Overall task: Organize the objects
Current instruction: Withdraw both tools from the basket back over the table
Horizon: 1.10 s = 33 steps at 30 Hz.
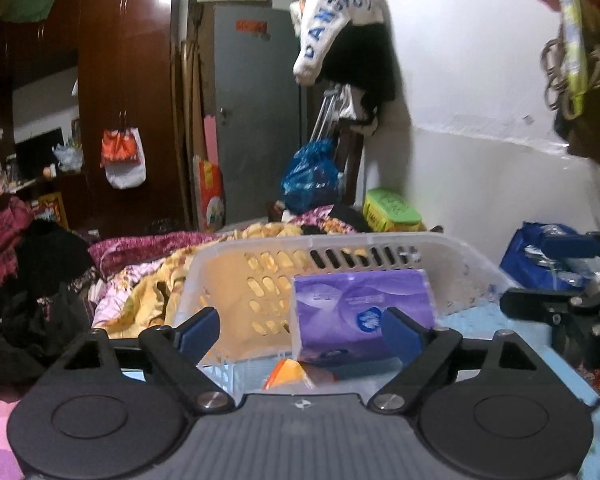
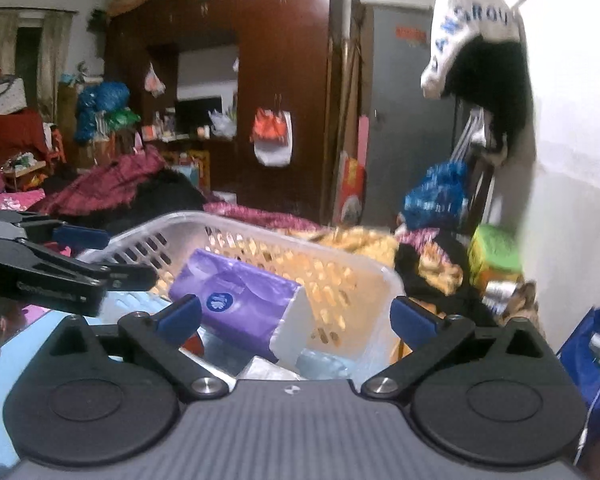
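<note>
Left claw [image 1: 300, 330] is seen spread wide, nothing gripped; right claw [image 2: 296, 316] likewise spread and empty. Both are held just short of the translucent white slotted plastic basket [image 1: 340, 242], which rests on the bed. The purple soft-pack tissue packet [image 1: 360, 304] is propped on edge inside, leaning on the far wall, probably so it takes little floor space. Smaller packets beneath are too blurred to identify. A green lidded box [image 1: 392, 210] sits beyond, near the wall.

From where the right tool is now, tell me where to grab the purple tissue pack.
Grip the tissue pack across its narrow thickness near the white end, coming down from above. It leans tilted against the basket wall, so its upper faces look free; the lower end is hidden among other items.
</note>
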{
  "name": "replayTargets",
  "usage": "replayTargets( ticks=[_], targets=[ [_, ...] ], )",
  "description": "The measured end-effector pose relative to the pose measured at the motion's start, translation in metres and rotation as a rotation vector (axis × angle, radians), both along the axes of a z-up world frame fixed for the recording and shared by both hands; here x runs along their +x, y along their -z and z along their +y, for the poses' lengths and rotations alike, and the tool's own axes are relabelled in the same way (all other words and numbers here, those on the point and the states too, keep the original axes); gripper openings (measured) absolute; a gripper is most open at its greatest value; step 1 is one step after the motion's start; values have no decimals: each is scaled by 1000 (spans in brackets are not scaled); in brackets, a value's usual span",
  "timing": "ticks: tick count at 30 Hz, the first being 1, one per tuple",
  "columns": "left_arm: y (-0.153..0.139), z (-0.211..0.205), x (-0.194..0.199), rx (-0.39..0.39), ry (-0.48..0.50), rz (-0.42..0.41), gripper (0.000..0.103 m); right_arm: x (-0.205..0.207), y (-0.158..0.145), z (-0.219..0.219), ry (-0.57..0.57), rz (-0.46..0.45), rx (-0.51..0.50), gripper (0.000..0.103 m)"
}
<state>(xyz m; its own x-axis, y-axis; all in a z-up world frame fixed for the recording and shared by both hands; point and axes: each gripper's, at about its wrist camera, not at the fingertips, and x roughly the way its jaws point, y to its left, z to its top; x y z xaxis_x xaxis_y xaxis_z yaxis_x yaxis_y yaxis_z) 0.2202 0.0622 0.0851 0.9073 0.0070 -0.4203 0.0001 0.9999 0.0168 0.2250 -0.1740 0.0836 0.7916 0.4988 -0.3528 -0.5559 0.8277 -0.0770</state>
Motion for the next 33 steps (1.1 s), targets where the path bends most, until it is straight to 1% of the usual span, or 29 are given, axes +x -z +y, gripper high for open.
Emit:
replayTargets(
  ticks=[4, 6, 8, 10, 12, 14, 16, 18, 20, 22, 24, 26, 28, 30, 32, 33],
  targets=[
    [-9, -5, -43, 31, 21, -35, 90, -29, 0, -20, -30, -31, 14, 103],
    [-12, -10, -68, 43, 58, -69, 90, -44, 1, -30, -55, -45, 1, 103],
    [-17, -16, -93, 70, 101, -86, 90, -59, 2, -40, -77, -50, -5, 103],
    [-21, -24, -120, 104, 106, -113, 91, -74, 2, -52, -102, -55, 11, 103],
    [-19, -31, -138, 138, 106, -123, 93, -86, 4, -57, -123, -58, 24, 103],
    [-9, -39, -153, 168, 106, -119, 94, -98, 11, -60, -134, -73, 40, 103],
    [5, -43, -163, 171, 108, -111, 94, -110, 23, -61, -146, -83, 56, 103],
    [20, -45, -170, 158, 124, -96, 94, -116, 39, -64, -158, -65, 91, 103],
    [38, -41, -178, 121, 119, -90, 94, -122, 60, -69, -178, -33, 154, 103],
    [58, -34, -184, 71, 106, -83, 94, -126, 82, -70, -186, -1, 188, 103],
    [79, -31, -192, 42, 80, -85, 94, -129, 103, -67, -208, 5, 213, 103],
    [98, -28, -200, 3, 83, -91, 94, -136, 117, -60, -231, 0, 182, 103],
    [111, -29, -206, -37, 114, -92, 94, -137, 126, -48, -233, -33, 123, 103],
    [121, -30, -210, -52, 140, -98, 94, -134, 133, -43, -236, -43, 128, 103],
    [128, -30, -216, -45, 160, -127, 94, -130, 140, -42, -274, -22, 141, 102],
    [131, -31, -218, -43, 175, -141, 94, -127, 142, -42, -280, -14, 143, 99]
  ],
)
